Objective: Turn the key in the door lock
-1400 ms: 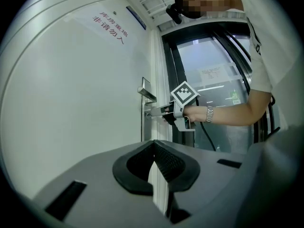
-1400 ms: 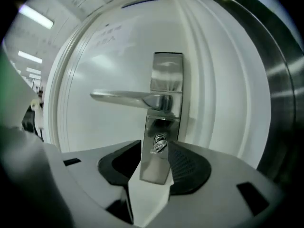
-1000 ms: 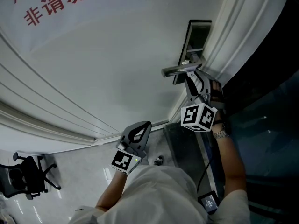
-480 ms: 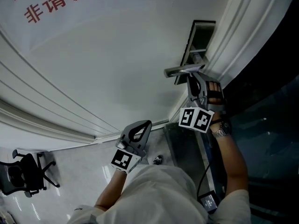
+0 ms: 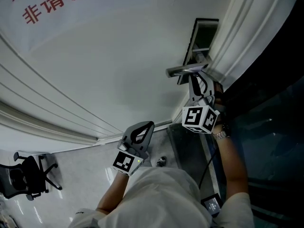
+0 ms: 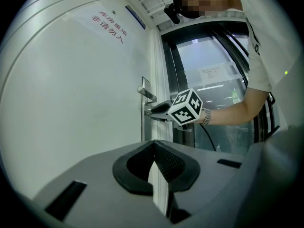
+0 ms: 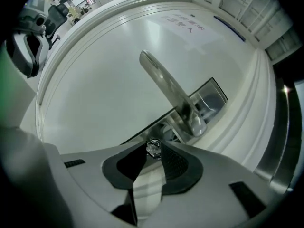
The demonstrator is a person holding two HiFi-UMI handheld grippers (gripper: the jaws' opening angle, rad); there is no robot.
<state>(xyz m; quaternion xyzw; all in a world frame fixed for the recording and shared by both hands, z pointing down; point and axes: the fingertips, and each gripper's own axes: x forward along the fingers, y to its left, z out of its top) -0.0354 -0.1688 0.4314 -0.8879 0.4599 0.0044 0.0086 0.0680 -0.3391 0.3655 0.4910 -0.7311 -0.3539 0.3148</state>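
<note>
R gripper (image 7: 151,152): jaws just closed in, now clamped on key (image 7: 153,147). Key sits in lock plate (image 7: 211,95), just below door handle (image 7: 164,82), white door (image 7: 95,75). L gripper (image 6: 153,145): jaws together, nothing between, well apart from lock.

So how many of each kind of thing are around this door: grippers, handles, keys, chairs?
Grippers: 2 (left gripper, right gripper)
Door handle: 1
Key: 1
Office chair: 1
Total: 5
</note>
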